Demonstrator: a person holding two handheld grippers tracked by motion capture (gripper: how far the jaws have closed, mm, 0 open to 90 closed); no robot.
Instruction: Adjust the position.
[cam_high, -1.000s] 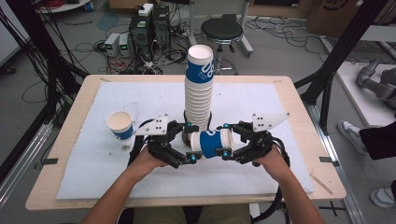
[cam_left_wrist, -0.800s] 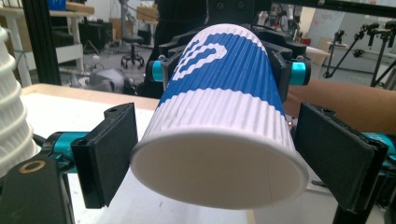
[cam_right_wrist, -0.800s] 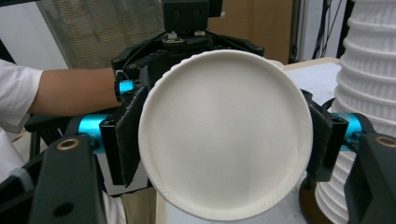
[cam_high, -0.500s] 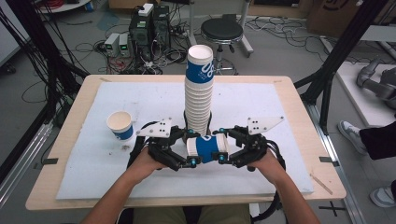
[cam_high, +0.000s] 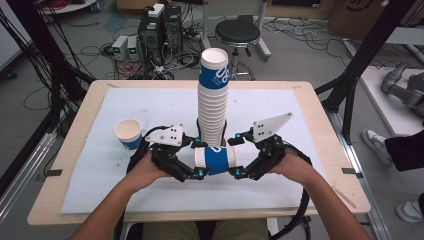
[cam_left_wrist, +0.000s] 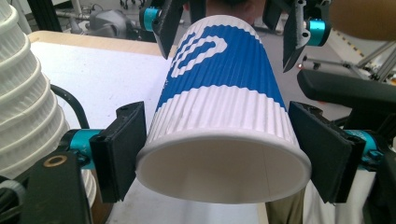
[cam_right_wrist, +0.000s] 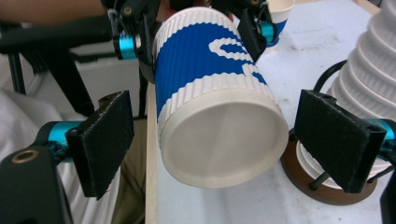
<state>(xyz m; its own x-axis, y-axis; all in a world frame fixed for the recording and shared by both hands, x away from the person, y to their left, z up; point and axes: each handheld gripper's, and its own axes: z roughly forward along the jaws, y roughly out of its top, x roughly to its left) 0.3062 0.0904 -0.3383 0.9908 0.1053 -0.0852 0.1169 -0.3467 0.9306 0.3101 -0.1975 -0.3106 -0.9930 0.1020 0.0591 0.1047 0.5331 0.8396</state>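
A blue-and-white ribbed paper cup (cam_high: 216, 160) lies on its side in the air between my two grippers, just in front of the tall cup stack (cam_high: 212, 105). My left gripper (cam_high: 198, 159) has just been closing, and its pads (cam_left_wrist: 119, 154) now press the cup (cam_left_wrist: 224, 93) near the open rim. My right gripper (cam_high: 235, 156) has just been opening. Its pads (cam_right_wrist: 336, 140) stand apart on either side of the cup's closed bottom (cam_right_wrist: 219, 140), with a gap on each side.
A single cup (cam_high: 128, 134) stands upright on the white mat (cam_high: 125, 190) to the left. The stack sits in a brown round holder (cam_right_wrist: 327, 191). The table's wooden front edge (cam_high: 75, 215) is close below my hands. Computers, cables and a stool lie beyond the table.
The left gripper's jaws came in onto the cup's rim end. The right gripper's jaws spread off its bottom end and the right hand drew back slightly.
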